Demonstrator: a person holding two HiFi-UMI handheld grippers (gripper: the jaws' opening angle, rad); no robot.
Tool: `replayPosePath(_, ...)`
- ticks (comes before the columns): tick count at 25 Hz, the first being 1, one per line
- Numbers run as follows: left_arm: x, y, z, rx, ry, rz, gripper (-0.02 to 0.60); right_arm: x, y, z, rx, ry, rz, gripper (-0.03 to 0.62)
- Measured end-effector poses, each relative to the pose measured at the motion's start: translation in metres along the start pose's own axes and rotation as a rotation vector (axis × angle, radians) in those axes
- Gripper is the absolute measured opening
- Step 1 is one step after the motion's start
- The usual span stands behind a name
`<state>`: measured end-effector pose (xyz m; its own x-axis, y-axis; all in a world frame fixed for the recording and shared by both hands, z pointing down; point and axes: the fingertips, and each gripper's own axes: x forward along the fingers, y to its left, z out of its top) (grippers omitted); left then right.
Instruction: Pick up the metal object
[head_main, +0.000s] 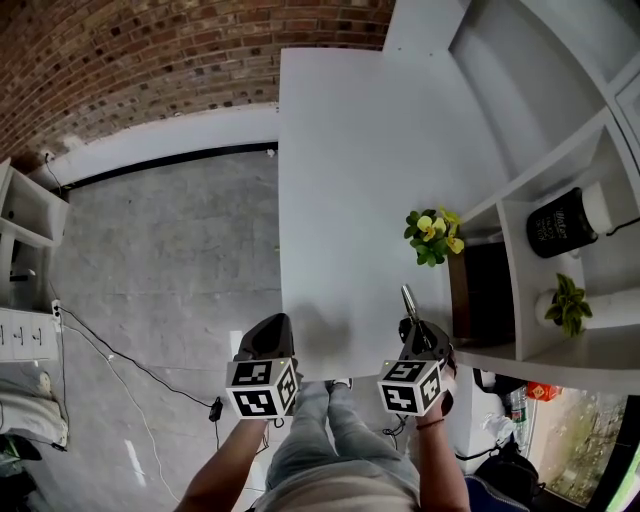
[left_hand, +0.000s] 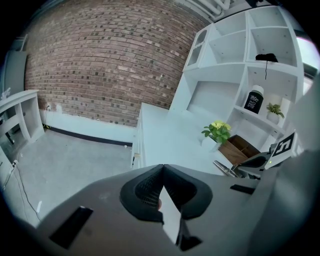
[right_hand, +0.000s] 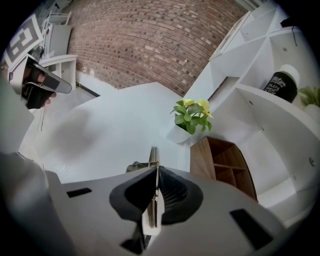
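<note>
Metal object (right_hand: 153, 156) stands edge-on, pinched between the fingers (right_hand: 172, 192) of my right gripper (right_hand: 155, 169), its tip poking forward above the near edge of the white tabletop (head_main: 340, 180). My left gripper (left_hand: 161, 169) hangs beside it, fingers pressed together on nothing. I judge the lift needs a firm squeeze and a straight, level rise, short of the potted plant (head_main: 433, 236), since the thin strip could pivot.

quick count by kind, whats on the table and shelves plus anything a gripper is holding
plants: 2, the yellow-flowered plant on the table, the small green plant on a shelf
black jar: 1
wooden organiser: 1
metal object, clamped in the right gripper: 1
total: 5
</note>
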<state>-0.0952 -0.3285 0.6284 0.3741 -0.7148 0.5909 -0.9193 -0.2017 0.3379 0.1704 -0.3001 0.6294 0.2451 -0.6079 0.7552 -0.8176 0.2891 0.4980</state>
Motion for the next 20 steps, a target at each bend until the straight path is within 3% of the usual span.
replayPosePath(7,-0.004,0.001,0.009,0.001,-0.013,0.01,0.011,-0.002,-0.012,0.001,0.021,0.003,0.002,0.008)
replayPosePath(11,-0.008,0.001,0.019,0.003,-0.031,0.02,0.011,-0.014,-0.014,0.011,0.054,-0.027,0.045,0.008)
replayPosePath(15,-0.011,-0.004,0.034,0.007,-0.043,0.031,0.011,-0.027,-0.015,0.029,0.108,-0.095,0.113,0.008)
replayPosePath(20,-0.02,-0.018,0.073,0.017,-0.116,0.016,0.011,-0.05,-0.022,0.064,0.22,-0.211,0.193,0.008)
